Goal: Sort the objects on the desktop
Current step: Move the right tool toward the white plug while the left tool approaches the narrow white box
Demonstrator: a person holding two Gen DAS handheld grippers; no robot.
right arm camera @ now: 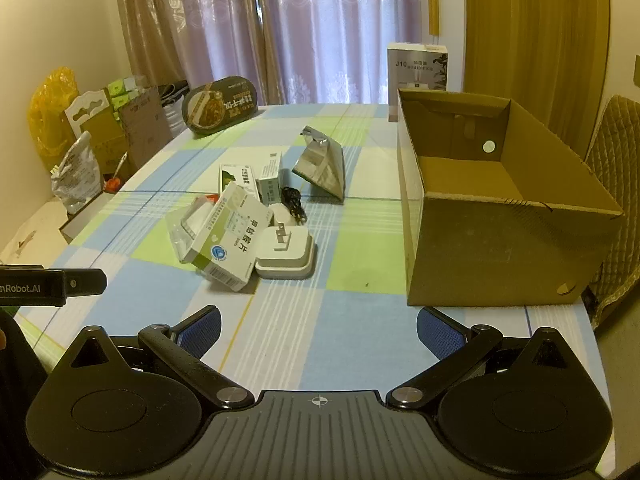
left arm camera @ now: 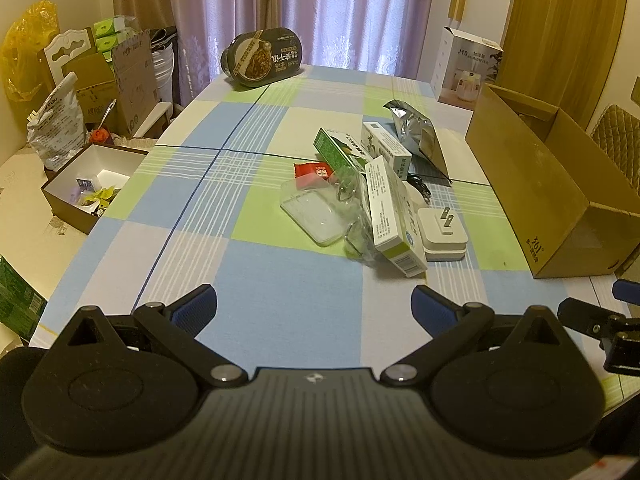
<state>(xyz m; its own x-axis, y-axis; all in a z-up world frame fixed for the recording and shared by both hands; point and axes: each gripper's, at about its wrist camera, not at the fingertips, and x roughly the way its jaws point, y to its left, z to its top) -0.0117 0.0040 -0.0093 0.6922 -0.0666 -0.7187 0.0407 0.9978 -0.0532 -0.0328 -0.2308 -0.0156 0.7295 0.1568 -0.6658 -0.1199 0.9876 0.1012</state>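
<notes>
three medicine cartons (left arm camera: 394,216) — one charger (right arm camera: 285,254), one cardboard box (right arm camera: 500,216)

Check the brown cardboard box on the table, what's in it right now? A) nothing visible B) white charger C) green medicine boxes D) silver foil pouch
A: the right wrist view looks into the open cardboard box and shows only bare floor and walls; the white charger sits outside on the tablecloth.
</notes>
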